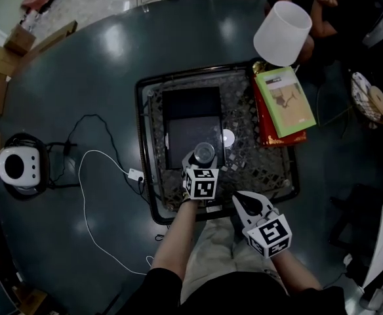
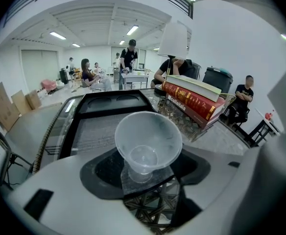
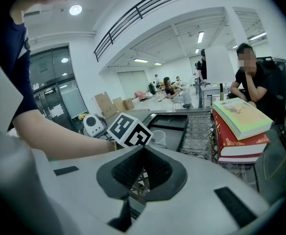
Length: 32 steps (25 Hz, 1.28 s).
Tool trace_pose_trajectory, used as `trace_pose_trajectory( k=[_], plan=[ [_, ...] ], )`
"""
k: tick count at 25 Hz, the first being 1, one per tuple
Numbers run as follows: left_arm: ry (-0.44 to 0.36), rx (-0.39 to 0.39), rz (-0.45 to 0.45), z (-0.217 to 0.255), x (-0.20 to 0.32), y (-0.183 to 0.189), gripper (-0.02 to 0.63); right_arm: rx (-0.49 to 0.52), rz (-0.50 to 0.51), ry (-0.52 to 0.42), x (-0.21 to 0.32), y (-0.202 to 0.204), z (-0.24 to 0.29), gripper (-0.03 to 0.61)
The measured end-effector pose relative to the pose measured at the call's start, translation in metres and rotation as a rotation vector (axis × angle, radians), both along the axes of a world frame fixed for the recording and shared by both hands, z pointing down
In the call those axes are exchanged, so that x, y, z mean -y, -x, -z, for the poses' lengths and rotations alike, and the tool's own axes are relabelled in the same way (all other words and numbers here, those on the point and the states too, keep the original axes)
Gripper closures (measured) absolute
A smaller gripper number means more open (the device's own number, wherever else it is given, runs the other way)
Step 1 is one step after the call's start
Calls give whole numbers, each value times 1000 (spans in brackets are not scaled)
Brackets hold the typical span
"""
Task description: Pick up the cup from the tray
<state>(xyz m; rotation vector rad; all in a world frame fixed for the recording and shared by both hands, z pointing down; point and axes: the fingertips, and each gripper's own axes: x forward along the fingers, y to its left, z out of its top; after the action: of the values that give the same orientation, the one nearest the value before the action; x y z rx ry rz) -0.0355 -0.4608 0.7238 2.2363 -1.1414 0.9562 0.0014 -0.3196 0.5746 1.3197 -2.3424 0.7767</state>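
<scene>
The pick-up is not yet complete: the left tongs (image 2: 150, 156) stand wide open around the base of the clear cup (image 2: 148, 140) without gripping it, the cup appears to stand on the tray (image 1: 141, 149) on the desk (image 1: 80, 77), and the right tongs (image 3: 143, 151) are closed and empty.

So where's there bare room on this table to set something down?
The far side of the table, beyond the mesh basket, is bare. Left of it there is room too, up to the cables and the white device. The right is crowded: books, lampshade. Inside the basket, the black tray and cup take the middle.
</scene>
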Motion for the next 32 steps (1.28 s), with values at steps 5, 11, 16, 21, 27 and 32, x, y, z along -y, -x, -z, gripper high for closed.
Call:
trace_pose_trajectory(
  k=[5, 11, 16, 21, 27, 32],
  plan=[
    [-13, -19, 1, 14, -6, 2, 324, -3, 2, -17, -2, 0, 5, 566],
    [-30, -33, 0, 35, -16, 2, 325, -10, 8, -39, -5, 0, 14, 566],
    [-65, -53, -5, 54, -27, 1, 327, -15, 19, -60, -9, 1, 21, 566],
    [-55, -84, 27, 75, -46, 4, 327, -16, 30, -79, -15, 1, 26, 566],
    [-68, -119, 65, 99, -70, 14, 327, -15, 44, -104, -22, 4, 35, 566],
    [-81, -144, 89, 122, -88, 22, 327, -10, 53, -129, -24, 5, 43, 566]
  ],
)
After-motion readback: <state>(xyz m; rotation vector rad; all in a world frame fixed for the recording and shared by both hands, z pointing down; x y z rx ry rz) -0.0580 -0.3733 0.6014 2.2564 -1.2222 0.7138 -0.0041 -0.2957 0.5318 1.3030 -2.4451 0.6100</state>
